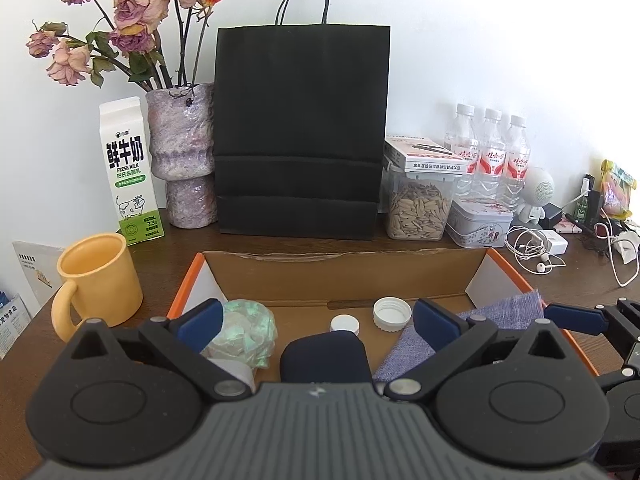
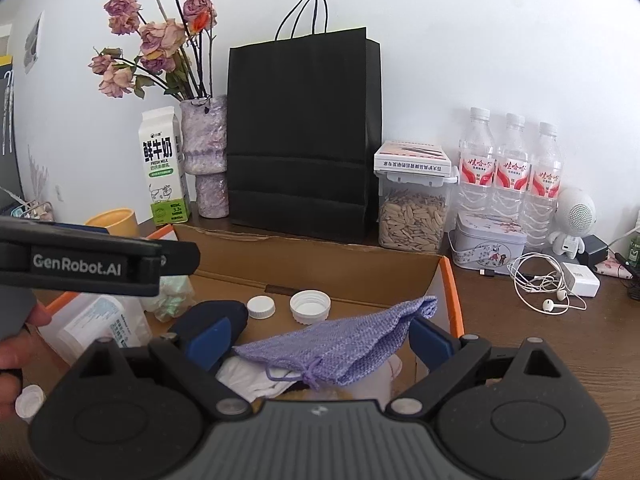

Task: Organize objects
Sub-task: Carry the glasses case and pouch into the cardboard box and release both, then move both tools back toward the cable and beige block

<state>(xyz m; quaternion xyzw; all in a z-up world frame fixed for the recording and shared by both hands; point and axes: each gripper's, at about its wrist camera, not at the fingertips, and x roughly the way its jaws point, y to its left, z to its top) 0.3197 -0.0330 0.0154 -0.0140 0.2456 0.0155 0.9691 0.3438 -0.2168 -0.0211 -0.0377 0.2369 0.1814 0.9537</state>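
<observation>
Both hand-held grippers are hovering over the open brown cardboard box with orange outer edges [image 1: 344, 276], which is occupying the lower centre of both views. The left gripper [image 1: 316, 320] is standing wide, its blue pads holding nothing; a crumpled pale green plastic wrap [image 1: 246, 330] is lying just beside its left pad, and a dark navy rounded case [image 1: 322, 356] is sitting between the fingers, low in the frame. The right gripper [image 2: 320, 338] is likewise spread wide and empty, and a lilac woven drawstring pouch [image 2: 340, 344] is lying between its pads, resting on white material at the lower centre of the right wrist view. Two white plastic bottle caps, a small one [image 2: 261, 306] and a larger ribbed one [image 2: 310, 306], are lying on the box floor at mid-frame, close together.

Judgement: the sorting step appears to be in hand, with several items already gathered in the box and neither gripper engaged. The yellow ceramic mug [image 1: 98, 280] at the left edge and the tangled white earphones [image 2: 548, 284] at the right are standing outside the box.

The next move likely calls for choosing one item, lowering the pads to straddle it, and closing; the limp pouch would need a pinch on bunched fabric
</observation>
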